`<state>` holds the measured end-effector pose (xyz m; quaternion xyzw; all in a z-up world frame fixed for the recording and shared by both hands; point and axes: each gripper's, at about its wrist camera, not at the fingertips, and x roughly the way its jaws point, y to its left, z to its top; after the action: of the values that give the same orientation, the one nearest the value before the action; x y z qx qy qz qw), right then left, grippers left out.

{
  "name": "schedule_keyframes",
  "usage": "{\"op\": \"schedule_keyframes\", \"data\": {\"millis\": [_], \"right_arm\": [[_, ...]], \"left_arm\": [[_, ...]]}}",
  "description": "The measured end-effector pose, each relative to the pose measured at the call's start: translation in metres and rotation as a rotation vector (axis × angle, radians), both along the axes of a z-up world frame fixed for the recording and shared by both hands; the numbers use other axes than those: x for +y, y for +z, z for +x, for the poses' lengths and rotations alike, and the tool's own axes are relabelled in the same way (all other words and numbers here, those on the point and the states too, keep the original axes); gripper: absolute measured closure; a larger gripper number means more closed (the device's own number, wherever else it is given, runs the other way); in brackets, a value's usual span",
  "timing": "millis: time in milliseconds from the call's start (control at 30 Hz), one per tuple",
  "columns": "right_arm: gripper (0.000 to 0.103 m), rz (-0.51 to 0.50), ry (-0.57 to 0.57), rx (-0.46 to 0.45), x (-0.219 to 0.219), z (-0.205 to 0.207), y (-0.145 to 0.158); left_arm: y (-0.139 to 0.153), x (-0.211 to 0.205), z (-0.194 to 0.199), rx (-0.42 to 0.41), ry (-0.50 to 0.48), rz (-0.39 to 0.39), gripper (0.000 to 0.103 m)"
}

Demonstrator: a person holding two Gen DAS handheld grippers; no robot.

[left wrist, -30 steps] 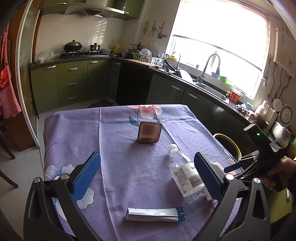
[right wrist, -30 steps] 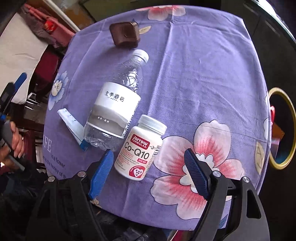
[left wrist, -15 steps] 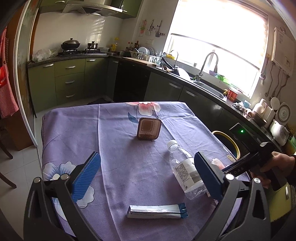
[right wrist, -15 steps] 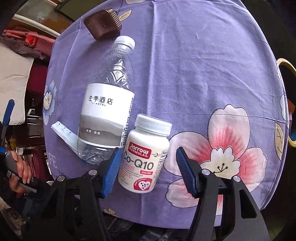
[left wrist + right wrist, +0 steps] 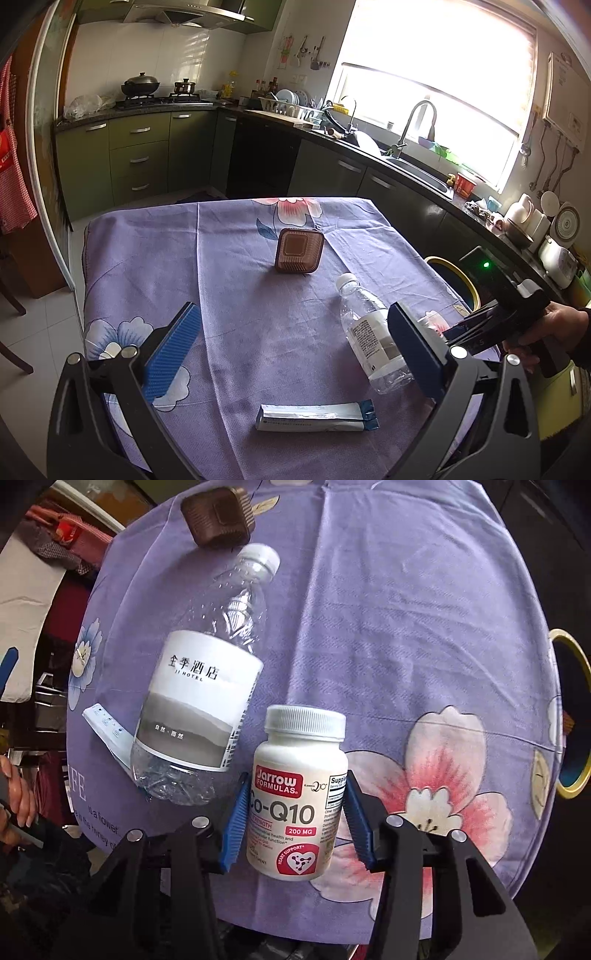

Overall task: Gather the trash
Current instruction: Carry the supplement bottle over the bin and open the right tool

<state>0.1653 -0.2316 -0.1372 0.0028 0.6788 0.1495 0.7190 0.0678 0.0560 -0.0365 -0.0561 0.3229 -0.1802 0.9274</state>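
Note:
A white Co-Q10 pill bottle [image 5: 299, 794] lies on the purple flowered tablecloth [image 5: 406, 609]. My right gripper [image 5: 293, 819] has its blue pads against both sides of the bottle. Beside it lies a clear plastic water bottle [image 5: 207, 686], also in the left wrist view [image 5: 369, 339]. A silver and blue sachet [image 5: 317, 417] lies near the table's front edge, also in the right wrist view [image 5: 105, 731]. A brown square tray [image 5: 299, 251] stands further back, also in the right wrist view [image 5: 218, 515]. My left gripper [image 5: 291, 350] is open and empty above the table.
A yellow-rimmed bin [image 5: 454, 280] stands beyond the table's right edge, also in the right wrist view [image 5: 572, 712]. Kitchen counters, a sink [image 5: 417, 170] and a stove [image 5: 159, 98] line the far walls. A red checked cloth [image 5: 14, 155] hangs at the left.
My right gripper has moved forward around the pill bottle and its jaws have closed from wide open onto the bottle's sides. The left gripper has barely moved.

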Motion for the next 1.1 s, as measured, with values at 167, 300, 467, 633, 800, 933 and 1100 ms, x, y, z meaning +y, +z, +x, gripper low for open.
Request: {"op": "schedule_keyframes", "data": {"millis": [167,300,467,633,800,933,1100], "right_arm": [[0.054,0.029,-0.032,-0.06,-0.026,-0.007,0.019],[0.054,0.071,-0.082,-0.12,-0.056,-0.013,0.038],[0.054,0.128,-0.157,-0.205,-0.099,-0.024,0.065],[0.054,0.131,-0.25,-0.291,-0.154,-0.025,0.088],[0.054,0.063,-0.374,-0.371,-0.231,-0.011,0.102],[0.054,0.02,-0.456,-0.374,-0.285,0.009,0.087],[0.054,-0.022,-0.52,-0.294,-0.333,0.043,0.039]], "left_arm": [[0.002,-0.008,0.002,0.003,-0.011,0.013,0.007],[0.004,-0.018,0.003,0.006,-0.025,0.031,0.007],[0.007,-0.033,0.009,0.011,-0.034,0.057,0.007],[0.01,-0.055,0.014,0.011,-0.055,0.071,0.007],[0.01,-0.073,0.022,0.022,-0.063,0.082,0.007],[0.008,-0.085,0.029,0.037,-0.052,0.096,0.007],[0.009,-0.099,0.036,0.045,-0.036,0.116,0.007]]}}
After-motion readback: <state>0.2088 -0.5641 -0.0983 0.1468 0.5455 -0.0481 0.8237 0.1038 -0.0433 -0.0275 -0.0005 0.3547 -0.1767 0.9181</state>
